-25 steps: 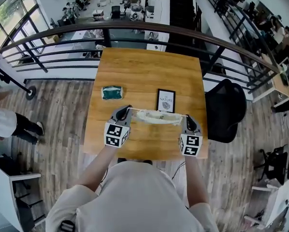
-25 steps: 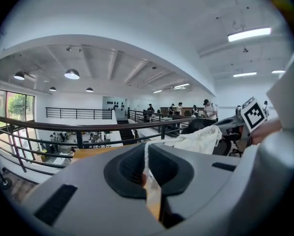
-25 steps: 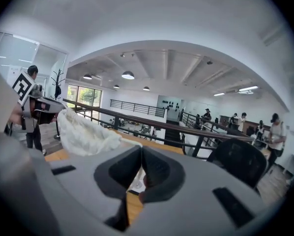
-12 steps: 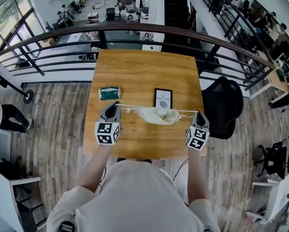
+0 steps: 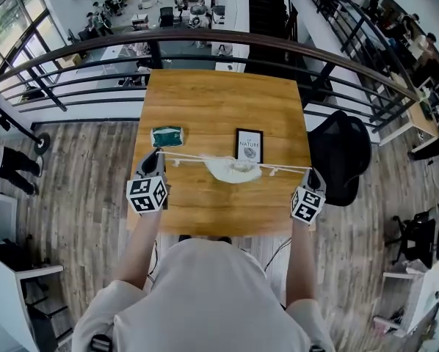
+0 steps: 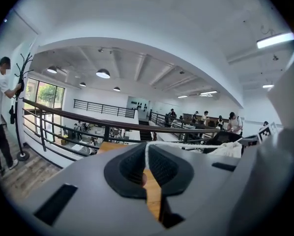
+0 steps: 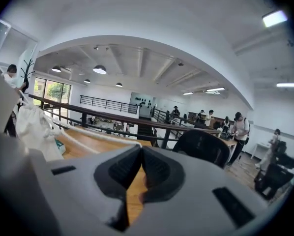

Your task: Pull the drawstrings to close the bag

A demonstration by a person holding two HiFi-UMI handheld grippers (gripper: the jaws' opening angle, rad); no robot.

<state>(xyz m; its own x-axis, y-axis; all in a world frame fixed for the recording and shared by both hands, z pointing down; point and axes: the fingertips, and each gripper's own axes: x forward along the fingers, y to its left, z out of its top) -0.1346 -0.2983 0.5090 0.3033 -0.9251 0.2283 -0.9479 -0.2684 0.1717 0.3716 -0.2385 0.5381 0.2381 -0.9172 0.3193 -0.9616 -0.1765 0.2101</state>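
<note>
Cinching bag (image 5: 233,169) w/ drawstrings (image 5: 186,157) stretched taut, mouth bunched.
Sits roughly midway btwn the two sets of fingertips, over table (image 5: 219,94); long axis along the string line, tip to tip, belly sagging toward person. L gripper (image 5: 154,157) pinched fully shut on one white drawstring end, R gripper (image 5: 313,173) clamped likewise on the other. Risks, as a judgement: thin string slipping out of pads under harder or uneven tug; bag dragged toward stronger side; knots jamming at channel. Green pouch (image 5: 167,136) & framed card (image 5: 249,145) beyond tips, apart.
</note>
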